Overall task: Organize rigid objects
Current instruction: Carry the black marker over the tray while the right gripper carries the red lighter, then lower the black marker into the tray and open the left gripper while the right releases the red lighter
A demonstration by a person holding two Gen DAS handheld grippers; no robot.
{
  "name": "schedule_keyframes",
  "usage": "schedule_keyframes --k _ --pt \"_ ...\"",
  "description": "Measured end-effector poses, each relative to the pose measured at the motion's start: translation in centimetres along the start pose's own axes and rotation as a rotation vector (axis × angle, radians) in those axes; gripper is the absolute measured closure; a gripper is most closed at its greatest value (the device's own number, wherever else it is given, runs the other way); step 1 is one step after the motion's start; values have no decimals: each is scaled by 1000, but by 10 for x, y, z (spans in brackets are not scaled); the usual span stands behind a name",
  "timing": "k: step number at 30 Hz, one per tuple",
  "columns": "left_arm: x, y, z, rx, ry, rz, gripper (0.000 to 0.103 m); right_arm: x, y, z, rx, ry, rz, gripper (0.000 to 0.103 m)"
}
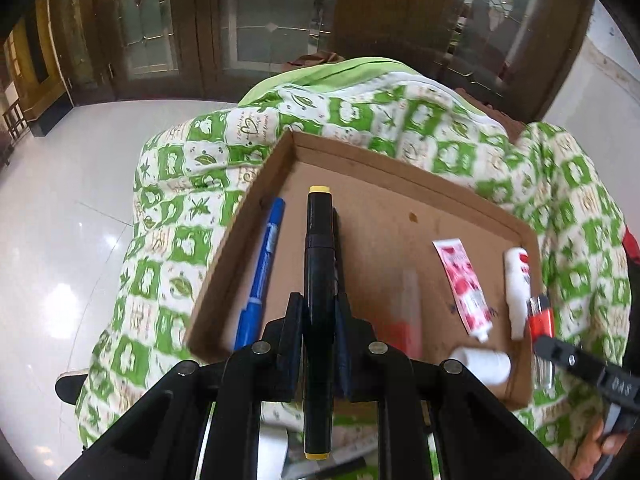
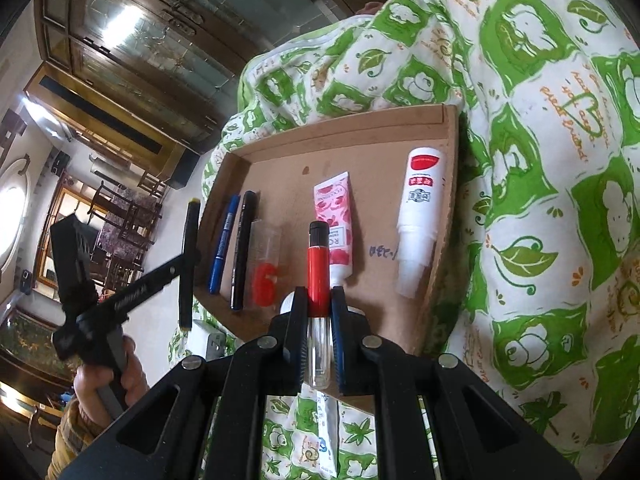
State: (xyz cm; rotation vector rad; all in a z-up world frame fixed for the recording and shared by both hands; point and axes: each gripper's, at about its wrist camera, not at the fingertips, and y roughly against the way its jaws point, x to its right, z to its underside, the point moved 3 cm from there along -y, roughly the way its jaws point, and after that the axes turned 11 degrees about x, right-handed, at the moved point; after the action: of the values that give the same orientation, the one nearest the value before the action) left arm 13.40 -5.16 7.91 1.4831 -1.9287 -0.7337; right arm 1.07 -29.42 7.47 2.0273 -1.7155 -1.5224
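Note:
My left gripper (image 1: 319, 304) is shut on a black marker with yellow ends (image 1: 319, 240), held near the left side of a shallow cardboard tray (image 1: 400, 168). In the right wrist view that marker (image 2: 188, 260) hangs beside the tray's left wall (image 2: 208, 216). My right gripper (image 2: 319, 296) is shut on a red and clear tube with a black cap (image 2: 319, 264) over the tray's near edge. In the tray lie a blue pen (image 2: 224, 244), a black pen (image 2: 242, 248), a clear container with a red mark (image 2: 266, 268), a pink tube (image 2: 336, 220) and a white bottle (image 2: 418, 216).
The tray rests on a green and white patterned cloth (image 2: 540, 200). A small white cap-like piece (image 1: 480, 364) lies at the tray's near right. White tiled floor (image 1: 60, 240) and dark wooden cabinets (image 1: 160, 32) lie beyond. A hand (image 2: 104, 380) holds the left gripper.

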Motion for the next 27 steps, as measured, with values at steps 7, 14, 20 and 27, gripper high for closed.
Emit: schedule_keyframes --k 7,14,20,27 --pt "5 -12 -3 -12 29 53 89 8 -2 4 -14 -2 52 92" --pt "41 -17 3 -26 36 149 89 10 -11 6 -26 8 96 92" --pt "77 -21 3 -30 -6 193 89 13 -21 7 -44 18 145 92" --pt "100 -43 19 -67 -64 167 88 14 -31 10 -70 34 182 93"
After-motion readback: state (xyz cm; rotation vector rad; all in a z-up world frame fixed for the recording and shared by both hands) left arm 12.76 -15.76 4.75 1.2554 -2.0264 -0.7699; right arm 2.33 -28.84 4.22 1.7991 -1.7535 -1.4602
